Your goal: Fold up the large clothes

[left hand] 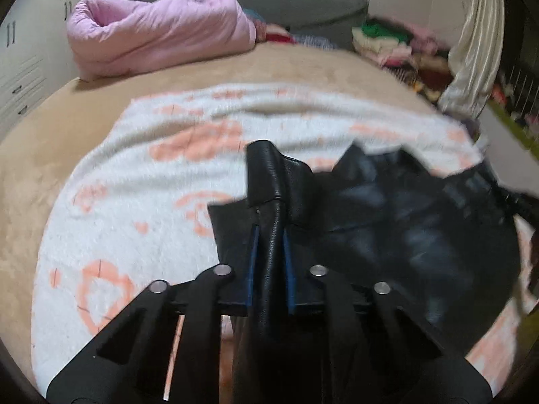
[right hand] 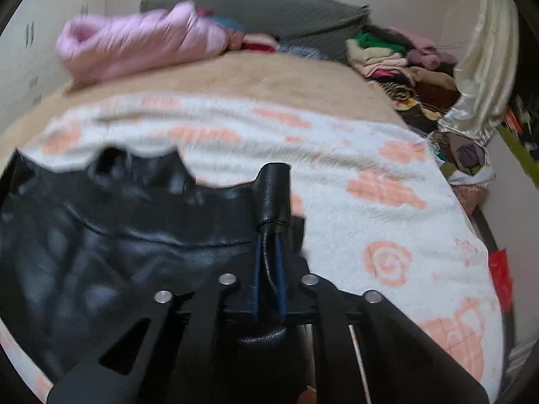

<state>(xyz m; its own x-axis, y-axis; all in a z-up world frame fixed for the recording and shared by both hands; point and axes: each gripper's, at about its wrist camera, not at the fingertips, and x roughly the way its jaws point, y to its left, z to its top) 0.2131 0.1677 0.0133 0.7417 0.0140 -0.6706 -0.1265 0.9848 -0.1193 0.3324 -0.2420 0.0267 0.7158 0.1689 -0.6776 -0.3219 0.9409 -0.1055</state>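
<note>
Pink duvet (left hand: 158, 33), patterned blanket (left hand: 141, 181), clothes pile (right hand: 397, 54)

No text, label, brand, number or sign can be read in either wrist view; both are motion-blurred, and the blanket's peach markings are only pattern, not letters

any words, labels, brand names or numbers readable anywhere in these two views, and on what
None can be read.
Black leather-look garment: no tag or brand shows in either view.
White blanket with orange swirl print: pattern only, no lettering.
Red packet at the bed's right edge: too blurred to tell whether it bears print.
Stack of folded clothes: too small and blurred.
</note>
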